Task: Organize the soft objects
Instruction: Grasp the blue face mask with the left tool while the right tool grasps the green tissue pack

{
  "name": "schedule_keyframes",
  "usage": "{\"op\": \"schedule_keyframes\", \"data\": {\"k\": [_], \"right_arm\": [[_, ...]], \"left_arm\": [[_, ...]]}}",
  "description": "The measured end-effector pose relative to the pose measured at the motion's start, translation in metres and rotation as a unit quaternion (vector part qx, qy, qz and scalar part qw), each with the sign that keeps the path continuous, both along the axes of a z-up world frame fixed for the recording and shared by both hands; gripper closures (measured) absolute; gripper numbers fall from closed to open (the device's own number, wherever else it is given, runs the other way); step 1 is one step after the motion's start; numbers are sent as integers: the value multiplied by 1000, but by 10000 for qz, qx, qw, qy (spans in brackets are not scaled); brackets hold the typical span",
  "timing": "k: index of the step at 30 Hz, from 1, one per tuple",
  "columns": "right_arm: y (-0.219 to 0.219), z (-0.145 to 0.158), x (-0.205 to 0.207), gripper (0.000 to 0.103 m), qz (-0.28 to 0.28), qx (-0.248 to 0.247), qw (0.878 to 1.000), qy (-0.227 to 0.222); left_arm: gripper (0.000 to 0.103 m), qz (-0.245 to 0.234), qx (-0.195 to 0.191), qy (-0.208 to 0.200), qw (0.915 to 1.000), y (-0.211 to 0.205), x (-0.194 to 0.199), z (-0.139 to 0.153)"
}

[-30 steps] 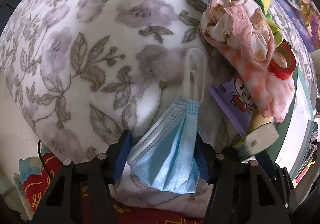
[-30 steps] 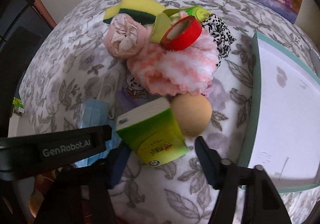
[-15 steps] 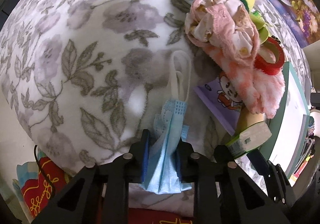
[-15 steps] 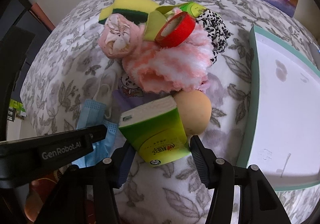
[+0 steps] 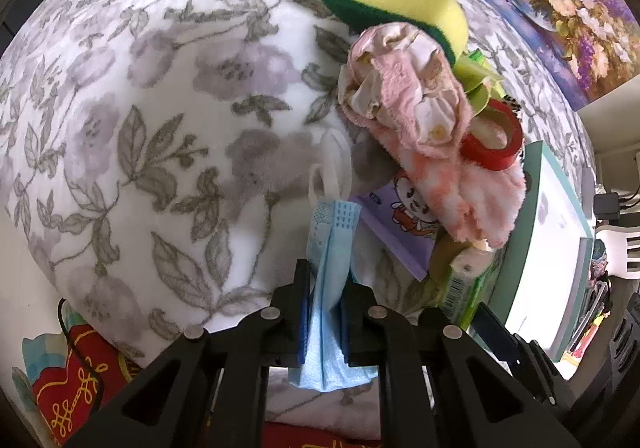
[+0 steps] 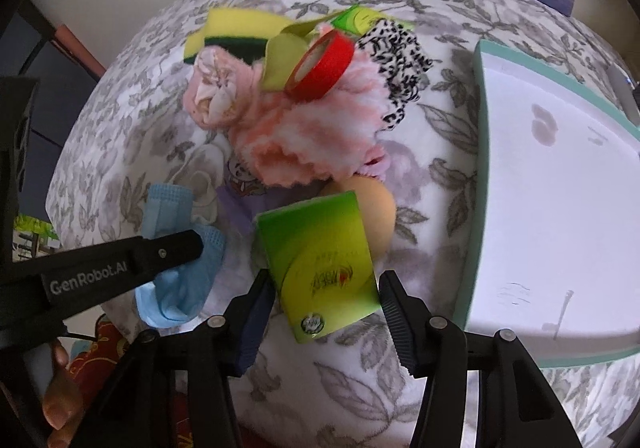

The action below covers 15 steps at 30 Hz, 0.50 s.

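Now the tray point(image 6: 472, 248) waits at right of the bench point(image 5: 160, 88); the pack point(image 6: 320, 264) stands between the right claw's point(image 6: 326, 308) half-open jaws, untouched. Left claw point(image 5: 326, 312), just narrowed, pinches the mask point(image 5: 330, 248), hanging lengthwise.

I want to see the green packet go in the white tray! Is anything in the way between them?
Yes, a little. The tan round ball sits right against the green tissue packet on the side facing the white tray with the teal rim. Past the ball, only bare flowered blanket shows. The right gripper fingers straddle the packet.
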State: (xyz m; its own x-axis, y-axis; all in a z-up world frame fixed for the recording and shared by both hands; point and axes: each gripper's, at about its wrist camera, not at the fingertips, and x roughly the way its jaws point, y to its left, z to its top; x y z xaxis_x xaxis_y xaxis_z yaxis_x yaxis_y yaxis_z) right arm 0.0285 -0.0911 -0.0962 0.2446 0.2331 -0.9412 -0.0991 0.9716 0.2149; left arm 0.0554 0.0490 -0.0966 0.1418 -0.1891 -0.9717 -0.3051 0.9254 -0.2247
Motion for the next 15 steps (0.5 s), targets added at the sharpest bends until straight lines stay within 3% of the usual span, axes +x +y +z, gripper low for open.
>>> {"op": "schedule_keyframes", "data": {"k": [10,15], "right_arm": [[-24,33,-6,51,-331,470,9979,-305],[-37,54,-7,62,-471,727,9942,-640]], "left_arm": [[91,4,-2,-482,9988,11,-13,35],[91,-58,29,-858,9963,7,-18,69]]}}
